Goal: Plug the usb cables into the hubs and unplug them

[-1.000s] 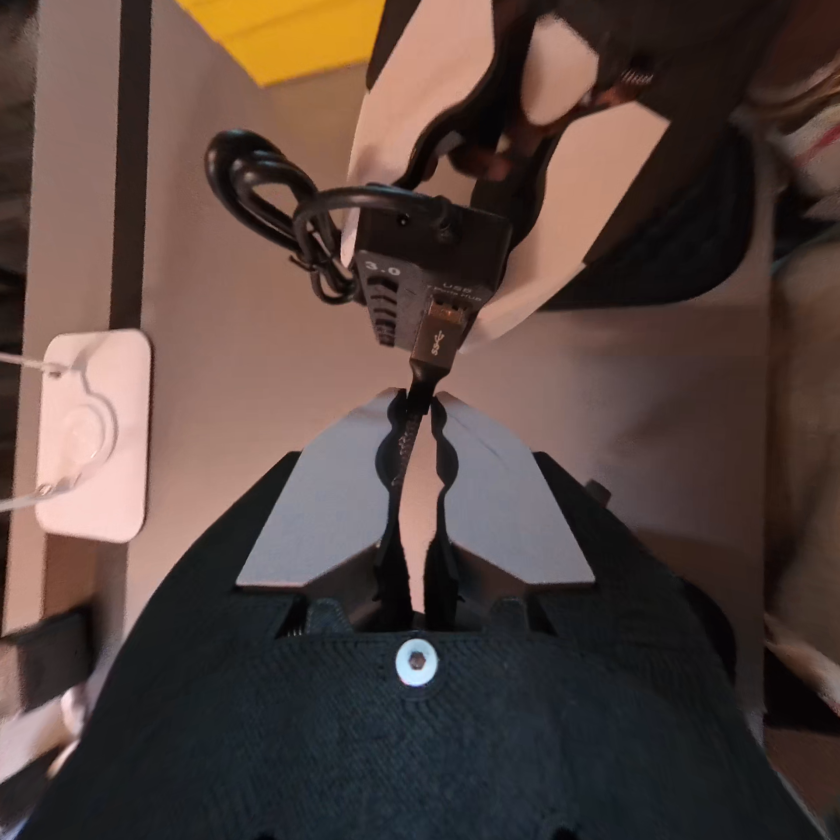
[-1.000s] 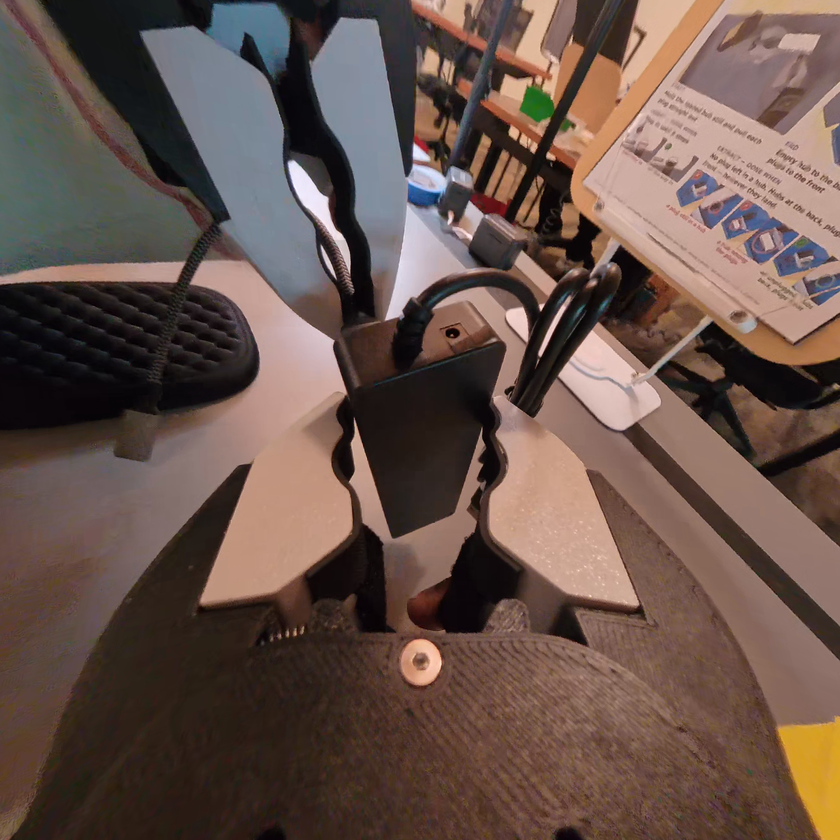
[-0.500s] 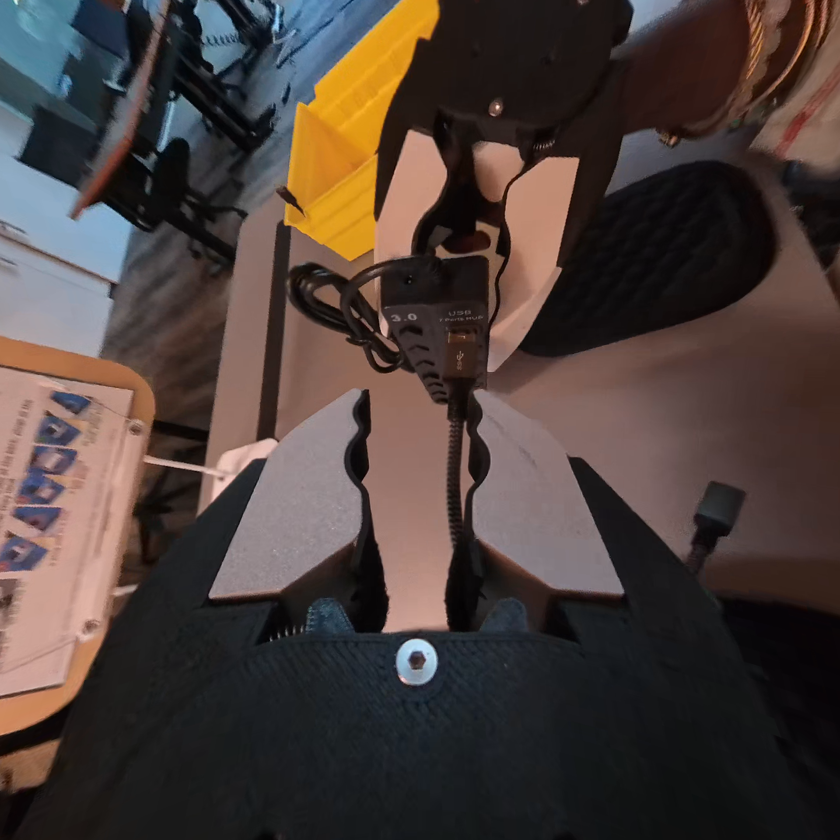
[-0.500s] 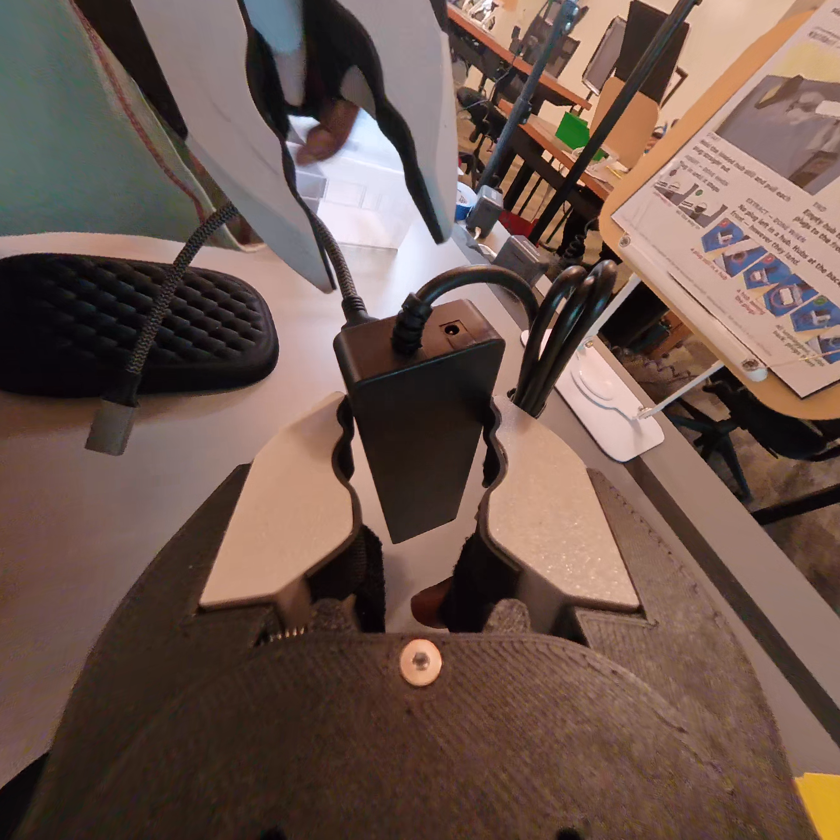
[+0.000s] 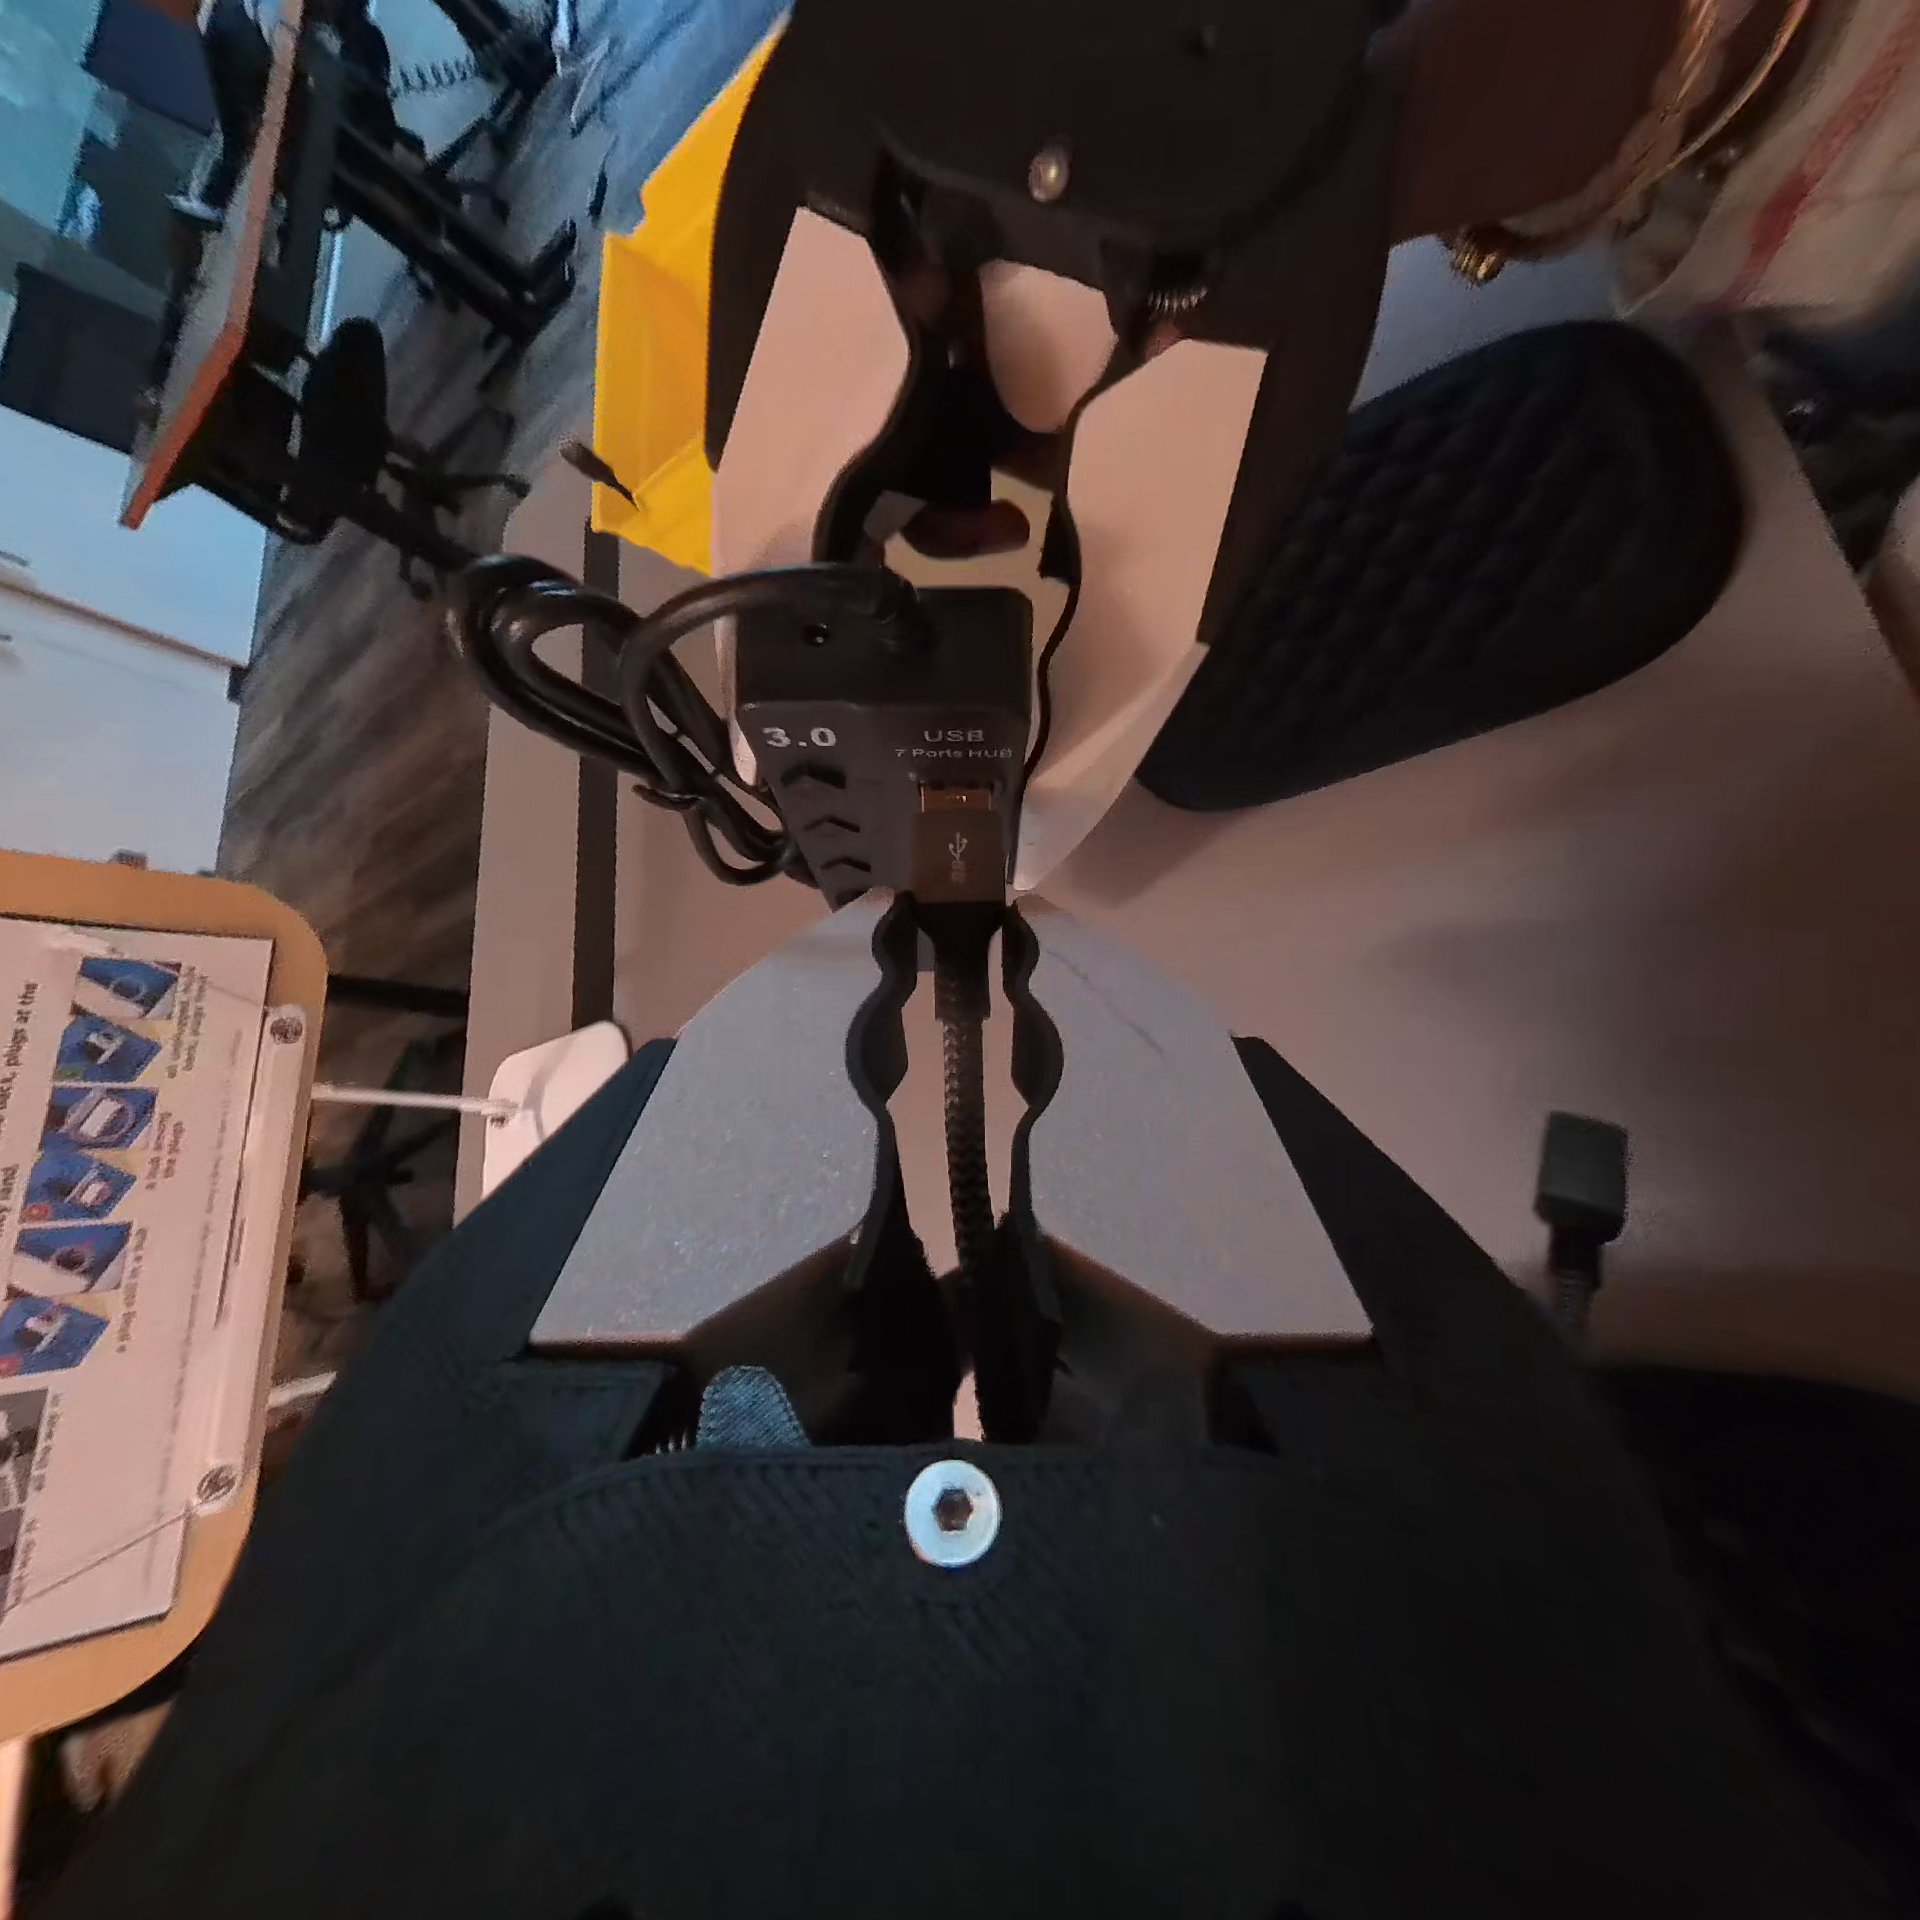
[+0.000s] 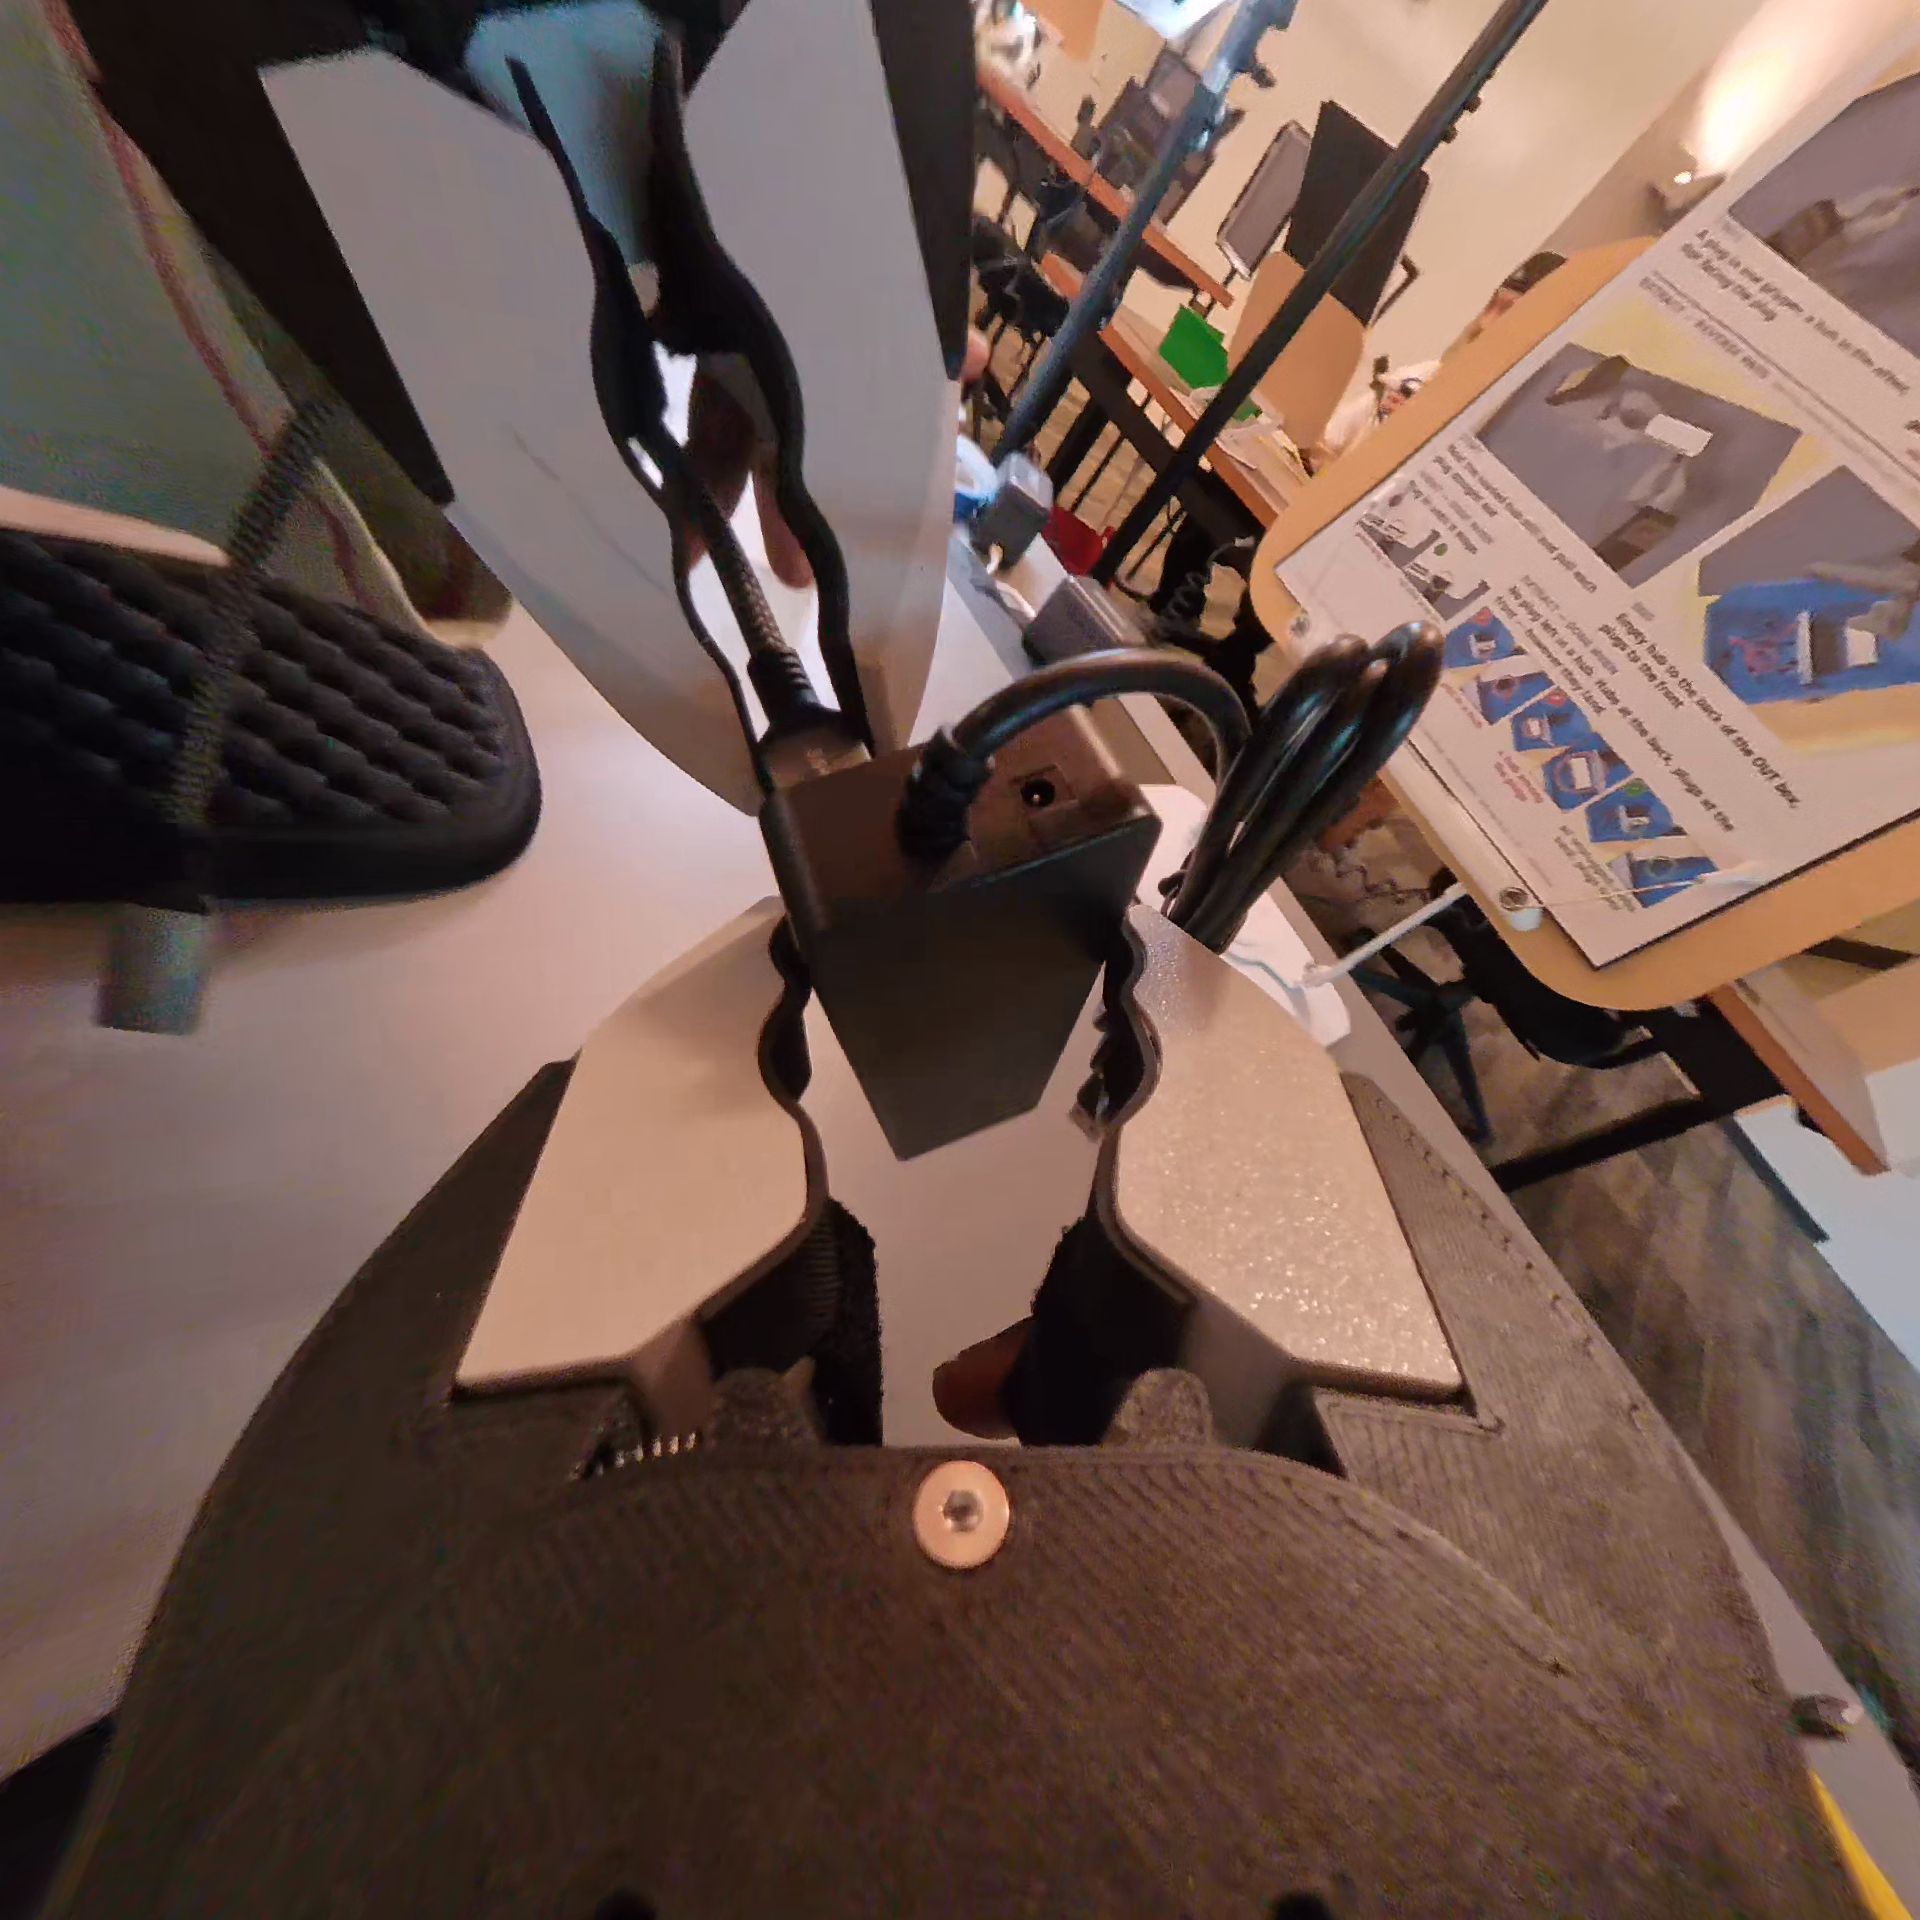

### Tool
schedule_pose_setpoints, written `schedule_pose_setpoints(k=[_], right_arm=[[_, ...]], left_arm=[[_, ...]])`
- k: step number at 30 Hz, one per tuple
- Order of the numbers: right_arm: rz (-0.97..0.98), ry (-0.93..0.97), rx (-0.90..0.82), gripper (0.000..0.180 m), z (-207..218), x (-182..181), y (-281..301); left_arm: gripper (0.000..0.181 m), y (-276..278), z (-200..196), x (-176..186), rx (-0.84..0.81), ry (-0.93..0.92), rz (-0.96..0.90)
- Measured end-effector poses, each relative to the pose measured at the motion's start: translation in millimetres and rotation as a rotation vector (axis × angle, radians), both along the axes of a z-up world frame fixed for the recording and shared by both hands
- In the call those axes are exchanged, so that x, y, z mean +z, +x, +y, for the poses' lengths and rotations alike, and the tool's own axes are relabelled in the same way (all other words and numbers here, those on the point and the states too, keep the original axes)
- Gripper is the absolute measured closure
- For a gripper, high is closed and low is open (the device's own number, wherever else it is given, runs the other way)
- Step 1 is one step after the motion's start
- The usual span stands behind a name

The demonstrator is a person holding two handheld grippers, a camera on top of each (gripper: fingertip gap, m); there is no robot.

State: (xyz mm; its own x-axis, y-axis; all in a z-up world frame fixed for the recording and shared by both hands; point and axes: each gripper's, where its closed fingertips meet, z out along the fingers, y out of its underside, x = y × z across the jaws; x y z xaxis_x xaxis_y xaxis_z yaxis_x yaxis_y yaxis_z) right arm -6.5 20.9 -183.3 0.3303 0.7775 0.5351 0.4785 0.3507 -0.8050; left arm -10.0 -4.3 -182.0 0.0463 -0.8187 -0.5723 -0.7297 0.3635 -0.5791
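Here, right tool [image 6: 951, 1023] around hub [image 6: 961, 977].

Warm, fairly dim indoor light falls on both views. Strong wide-angle distortion bends the edges. The near black textured gripper body [image 5: 935, 1662] is dark and underexposed. In the right wrist view, the grey braided cable's plug [image 6: 156, 966] is motion-blurred, and a bright wall lamp [image 6: 1704, 156] glares softly.

Black hub [image 5: 883, 717], grey braided cable [image 5: 964, 1122], yellow bin [image 5: 665, 312], black dimpled pad [image 5: 1455, 582].
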Motion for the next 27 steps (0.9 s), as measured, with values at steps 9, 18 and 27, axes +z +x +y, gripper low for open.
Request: schedule_pose_setpoints(k=[9, 18, 27], right_arm=[[-0.1, 0.043, -0.051, 0.124, 2, -17, -4], [-0.019, 0.052, -0.045, 0.124, -2, -9, -12], [0.051, -0.026, 0.085, 0.121, -7, -6, -11]], left_arm=[[0.166, -1, -1, -14, 0.014, 0.031, 0.094], [0.165, 5, -10, -15, 0.007, -0.009, 0.014], [0.164, 2, -11, -11, -0.001, -0.081, -0.109]])
